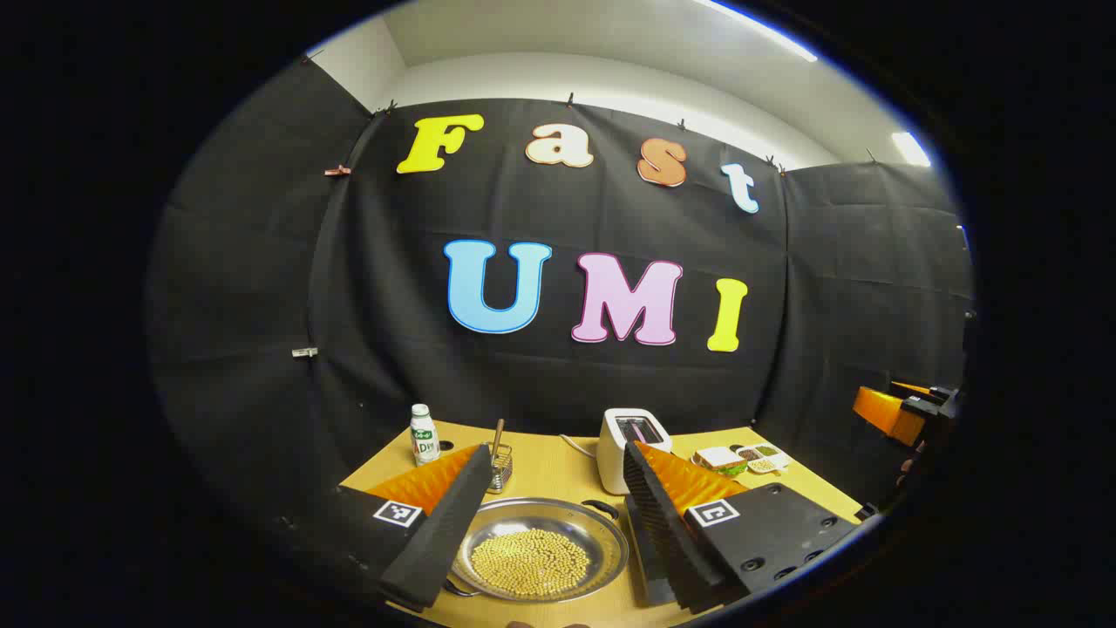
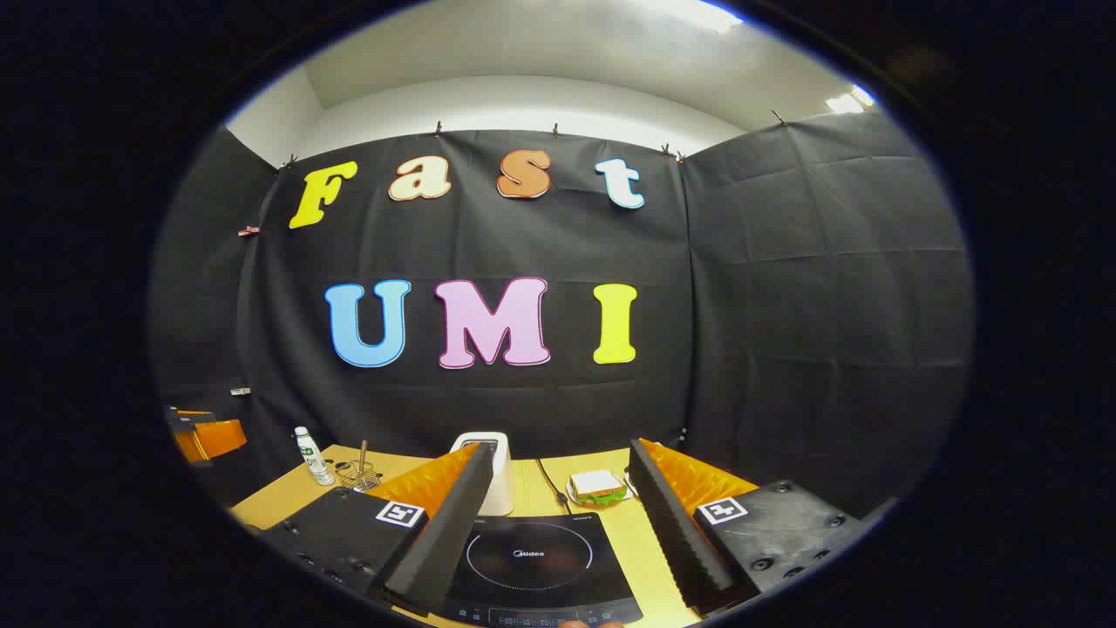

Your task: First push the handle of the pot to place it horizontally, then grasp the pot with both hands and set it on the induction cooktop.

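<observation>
In the left gripper view a shallow steel pot (image 1: 540, 551) holding yellow beans sits on the wooden table, with one black handle (image 1: 600, 506) at its far right rim. My left gripper (image 1: 556, 458) hangs open above it, one finger on either side of the pot. In the right gripper view the black induction cooktop (image 2: 532, 558) lies flat on the table, and my right gripper (image 2: 558, 453) stands open over it with nothing held. The right gripper (image 1: 898, 410) also appears at the far right edge of the left gripper view.
A white toaster (image 1: 629, 445) stands behind the pot. A small bottle (image 1: 424, 433) and a wire holder (image 1: 499, 467) sit at the back left. A sandwich plate (image 1: 720, 460) and small dishes (image 1: 760, 457) lie at the back right.
</observation>
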The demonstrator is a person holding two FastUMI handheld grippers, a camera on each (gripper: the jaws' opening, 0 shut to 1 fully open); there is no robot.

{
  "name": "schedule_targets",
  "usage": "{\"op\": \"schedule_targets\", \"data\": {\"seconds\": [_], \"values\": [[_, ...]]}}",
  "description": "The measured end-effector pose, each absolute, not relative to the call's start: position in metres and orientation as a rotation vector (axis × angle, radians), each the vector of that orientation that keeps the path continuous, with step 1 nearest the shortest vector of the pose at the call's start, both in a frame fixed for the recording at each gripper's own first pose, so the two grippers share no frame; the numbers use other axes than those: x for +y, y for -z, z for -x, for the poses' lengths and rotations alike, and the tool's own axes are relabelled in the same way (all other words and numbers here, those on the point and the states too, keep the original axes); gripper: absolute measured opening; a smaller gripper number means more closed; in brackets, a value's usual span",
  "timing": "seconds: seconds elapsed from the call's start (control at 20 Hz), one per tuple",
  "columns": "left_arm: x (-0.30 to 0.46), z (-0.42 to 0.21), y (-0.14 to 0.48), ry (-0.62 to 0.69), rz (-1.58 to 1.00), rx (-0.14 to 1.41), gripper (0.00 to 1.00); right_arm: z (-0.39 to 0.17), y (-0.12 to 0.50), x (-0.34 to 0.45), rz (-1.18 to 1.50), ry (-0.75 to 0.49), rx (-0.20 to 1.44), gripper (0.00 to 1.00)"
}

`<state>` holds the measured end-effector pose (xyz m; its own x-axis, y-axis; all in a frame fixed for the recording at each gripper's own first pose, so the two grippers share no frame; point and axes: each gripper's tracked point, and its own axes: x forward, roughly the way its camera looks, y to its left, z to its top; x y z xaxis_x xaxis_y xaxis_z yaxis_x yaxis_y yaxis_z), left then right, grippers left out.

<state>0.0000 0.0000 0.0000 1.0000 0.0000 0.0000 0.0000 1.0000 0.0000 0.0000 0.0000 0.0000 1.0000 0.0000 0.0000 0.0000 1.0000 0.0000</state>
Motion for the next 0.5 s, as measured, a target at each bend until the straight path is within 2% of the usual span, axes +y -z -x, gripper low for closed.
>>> {"op": "schedule_targets", "data": {"seconds": [0.05, 0.5], "values": [[0.001, 0.002, 0.000, 0.003, -0.004, -0.002, 0.95, 0.002, -0.002, -0.001, -0.001, 0.004, -0.009, 0.96], [0.014, 0.007, 0.007, -0.025, 0.009, 0.012, 0.95, 0.010, -0.004, 0.000, 0.012, -0.003, -0.024, 0.98]]}}
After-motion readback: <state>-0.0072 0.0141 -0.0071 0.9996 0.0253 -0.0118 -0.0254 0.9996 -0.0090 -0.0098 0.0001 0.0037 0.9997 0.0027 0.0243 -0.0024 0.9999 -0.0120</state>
